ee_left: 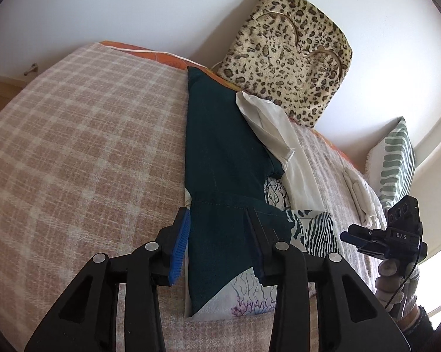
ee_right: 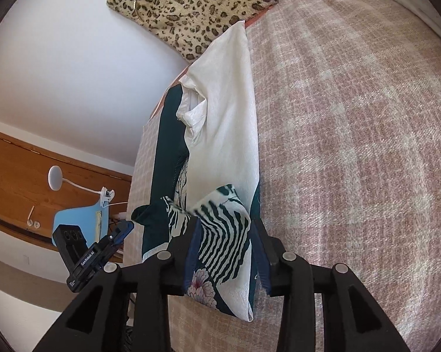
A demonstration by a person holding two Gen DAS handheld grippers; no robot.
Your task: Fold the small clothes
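Observation:
A small garment lies lengthwise on a plaid blanket: a dark green panel (ee_left: 220,152), a cream panel (ee_left: 279,135) and a zebra-and-flower print hem (ee_left: 314,228). My left gripper (ee_left: 217,234) is open, its blue-padded fingers standing on either side of the green panel's near end. In the right wrist view the cream panel (ee_right: 226,117) lies folded over the green part (ee_right: 167,152). My right gripper (ee_right: 224,243) is open, its fingers on either side of the zebra-print hem (ee_right: 220,228). The right gripper also shows in the left wrist view (ee_left: 367,234).
The pink-and-cream plaid blanket (ee_left: 82,146) covers the bed. A leopard-print cushion (ee_left: 290,52) leans on the white wall. A green-striped pillow (ee_left: 396,161) and a folded cream cloth (ee_left: 358,187) lie at the right. A wooden door (ee_right: 29,182) and a white lamp (ee_right: 54,177) stand beyond the bed.

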